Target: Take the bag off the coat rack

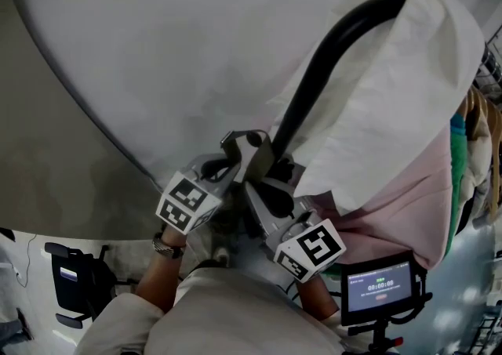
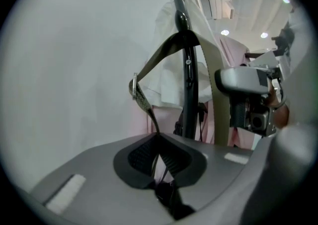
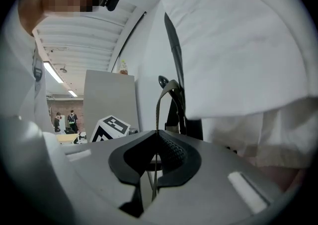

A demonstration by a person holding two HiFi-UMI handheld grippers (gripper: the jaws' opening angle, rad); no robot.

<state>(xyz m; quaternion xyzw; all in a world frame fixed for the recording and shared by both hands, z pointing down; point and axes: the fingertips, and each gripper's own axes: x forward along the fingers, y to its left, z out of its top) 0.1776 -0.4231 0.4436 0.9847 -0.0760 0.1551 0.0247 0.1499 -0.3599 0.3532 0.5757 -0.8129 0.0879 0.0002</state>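
The left gripper (image 2: 158, 137) has its jaws pinched together on a thin olive-grey webbing strap (image 2: 156, 55). The right gripper (image 3: 158, 134) has its jaws closed flat on another run of the same strap, seen edge-on there. From the left jaws the strap climbs through a silver metal ring (image 2: 134, 89) and loops over the hooked top of the black tubular metal coat rack (image 2: 189, 85), then drops down the far side as a wider band. So the bag hangs from the rack by this strap, though no view shows its body. The webbing looks soft and limp and likely to slide between the pads, so the ring or the stretch just under it seems the surest hold. The load below is probably light, but it may swing once free. The loop will likely need lifting up and over the hook tip, not pulling sideways. A white cloth garment (image 1: 392, 87) and a pink garment (image 1: 400, 212) hang just beside the rack and could snag
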